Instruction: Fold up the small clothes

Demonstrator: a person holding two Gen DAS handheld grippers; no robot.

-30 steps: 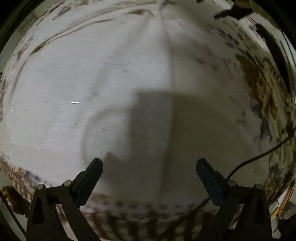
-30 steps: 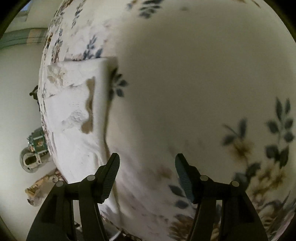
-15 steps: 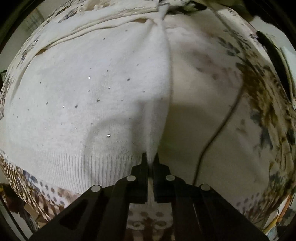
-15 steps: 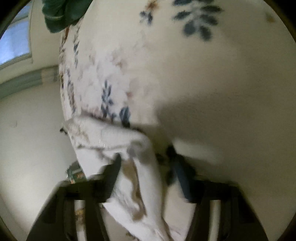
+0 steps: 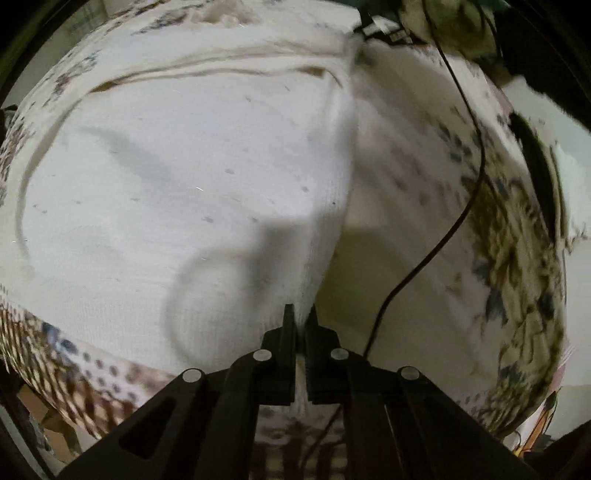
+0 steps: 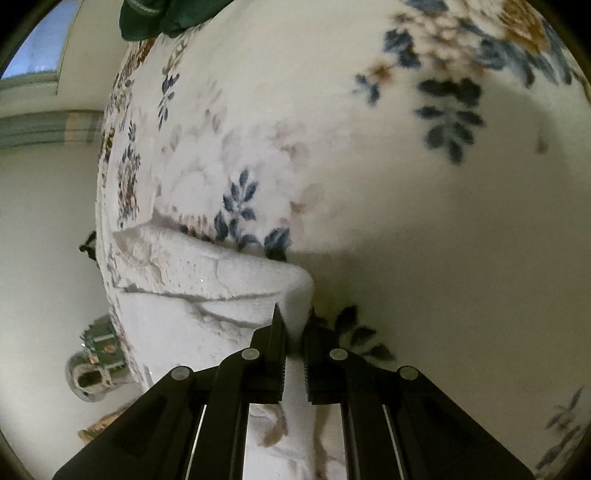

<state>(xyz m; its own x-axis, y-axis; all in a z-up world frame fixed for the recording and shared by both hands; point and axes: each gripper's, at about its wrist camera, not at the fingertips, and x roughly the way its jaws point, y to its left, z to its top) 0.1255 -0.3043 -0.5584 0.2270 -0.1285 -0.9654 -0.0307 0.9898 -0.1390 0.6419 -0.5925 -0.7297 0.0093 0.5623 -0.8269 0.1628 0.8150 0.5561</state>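
White knit sweater [image 5: 192, 206] lies flat on the floral cloth [image 5: 509, 258], running lengthwise straight ahead of the left gripper [image 5: 300, 321]. Left pinches its ribbed hem corner; right gripper [image 6: 293, 325] is clamped on a far-end corner [image 6: 291, 291]. Soft, light, droopy — grip corners, both at once.

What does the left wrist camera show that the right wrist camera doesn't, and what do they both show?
Only the left wrist view shows the sweater's broad knit body and a thin black cable trailing across the floral cloth. Only the right wrist view shows a window, a dark green garment and a green-topped object on the floor. Both show a gripper, left gripper and right gripper, closed on an edge of the white sweater.
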